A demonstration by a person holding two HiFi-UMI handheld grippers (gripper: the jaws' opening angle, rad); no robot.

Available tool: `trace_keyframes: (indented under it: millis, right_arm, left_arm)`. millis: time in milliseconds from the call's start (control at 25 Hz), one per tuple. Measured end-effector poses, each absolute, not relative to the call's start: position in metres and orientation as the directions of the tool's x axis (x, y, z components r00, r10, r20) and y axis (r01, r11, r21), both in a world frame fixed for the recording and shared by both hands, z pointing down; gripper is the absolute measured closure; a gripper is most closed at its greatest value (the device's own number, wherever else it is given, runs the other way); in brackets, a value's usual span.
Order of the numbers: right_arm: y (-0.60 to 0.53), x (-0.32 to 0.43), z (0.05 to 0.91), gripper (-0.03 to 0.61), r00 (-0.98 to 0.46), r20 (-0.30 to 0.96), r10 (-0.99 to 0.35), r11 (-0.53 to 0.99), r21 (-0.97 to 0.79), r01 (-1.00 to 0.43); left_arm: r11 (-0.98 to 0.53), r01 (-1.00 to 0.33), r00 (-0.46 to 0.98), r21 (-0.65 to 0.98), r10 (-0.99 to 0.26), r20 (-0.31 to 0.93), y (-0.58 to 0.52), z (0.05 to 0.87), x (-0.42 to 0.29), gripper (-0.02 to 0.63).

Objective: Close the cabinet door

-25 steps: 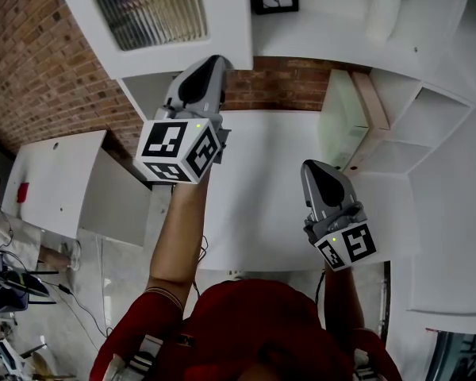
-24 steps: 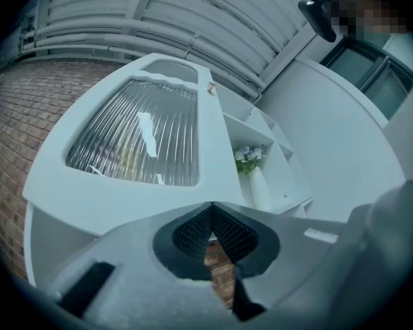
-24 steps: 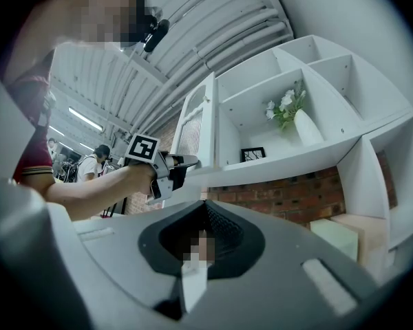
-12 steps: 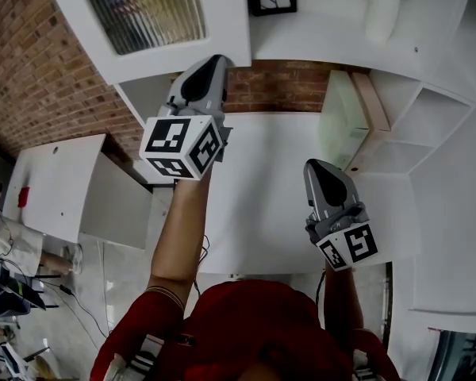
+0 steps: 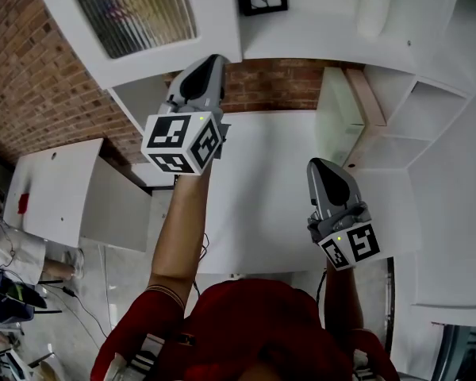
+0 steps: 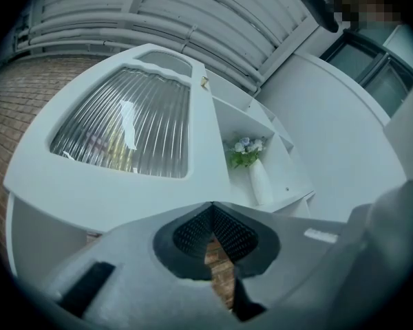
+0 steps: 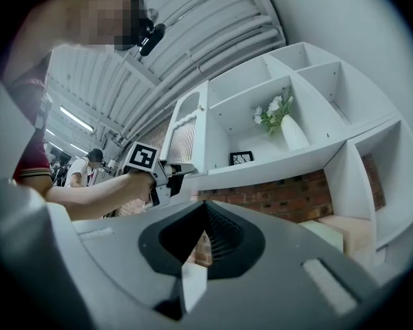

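The ribbed-glass cabinet door (image 5: 131,10) stands open at the left end of the white shelf unit (image 5: 428,94). The left tool (image 5: 210,60), jaws pressed together and empty, is held just beside the door's lower corner. The right tool (image 5: 321,165), likewise closed, hangs above the worktop (image 5: 262,205).

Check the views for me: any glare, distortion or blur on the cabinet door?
Head view: dim but sharp, door lines bowed. Left gripper view: heavy fisheye, dark corners, a white glare streak on the door's glass. Right gripper view: fisheye too, door seen nearly edge-on, no blur.
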State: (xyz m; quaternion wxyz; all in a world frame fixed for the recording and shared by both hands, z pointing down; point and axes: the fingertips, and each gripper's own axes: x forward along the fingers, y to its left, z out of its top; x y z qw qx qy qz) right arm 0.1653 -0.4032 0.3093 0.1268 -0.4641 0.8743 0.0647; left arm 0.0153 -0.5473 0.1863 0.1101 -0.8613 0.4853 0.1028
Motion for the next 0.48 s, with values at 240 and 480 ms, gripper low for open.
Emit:
trace_keyframes:
  millis: [240,480]
  right_arm:
    - [-0.398,0.168,0.308,0.565,-0.532,-0.284,-0.798,0.556,-0.005,-0.831]
    - [-0.391,0.172,0.307,0.565,-0.524,-0.285,-0.803,0.548,-0.004,-0.837]
  left_arm:
    - [-0.508,-0.857,0.512,-0.088,-0.816,-0.268,-0.547,0.187,0.016,0.615]
    - [-0.511,-0.855,0.514,-0.086,-0.816,-0.266,-0.542,0.188,0.015,0.615]
